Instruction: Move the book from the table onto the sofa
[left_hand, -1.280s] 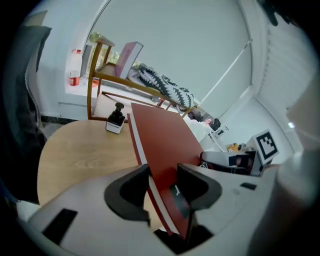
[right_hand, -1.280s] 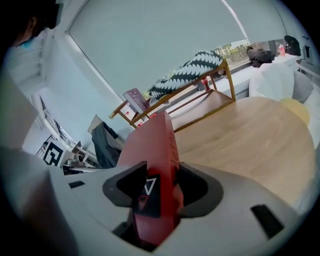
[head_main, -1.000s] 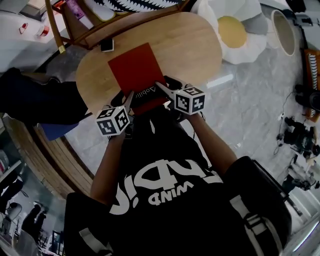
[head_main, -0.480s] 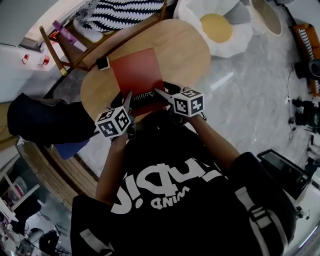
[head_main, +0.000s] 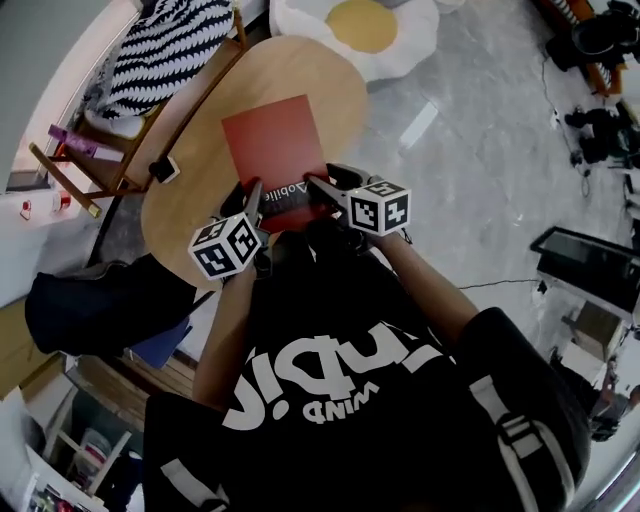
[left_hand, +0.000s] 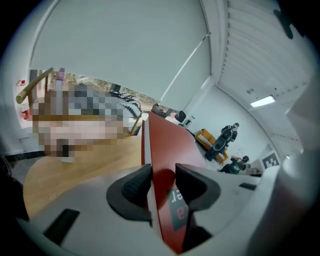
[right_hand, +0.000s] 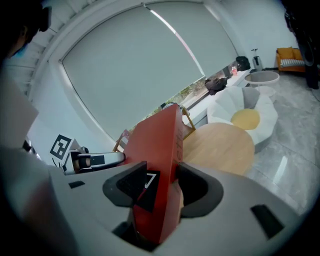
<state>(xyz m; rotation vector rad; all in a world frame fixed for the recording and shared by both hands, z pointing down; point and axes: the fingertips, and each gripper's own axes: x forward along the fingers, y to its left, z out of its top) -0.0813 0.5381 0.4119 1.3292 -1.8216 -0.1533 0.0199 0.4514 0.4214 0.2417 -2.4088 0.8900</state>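
The red book hangs tilted above the wooden table, held by its near edge from both sides. My left gripper has the book's left corner between its closing jaws, and the pads press on the cover. My right gripper is shut on the right corner. In the right gripper view the book stands on edge between the black pads. The left gripper's marker cube shows behind it.
A wooden-framed seat with a striped cushion stands beyond the table's left end. An egg-shaped floor cushion lies past the far end. A small black-and-white object rests on the table's left edge. A dark bundle sits at lower left.
Both grippers have risen with the book, which has come up off the tabletop. The head view has swung, so the table and room have slid leftwards.
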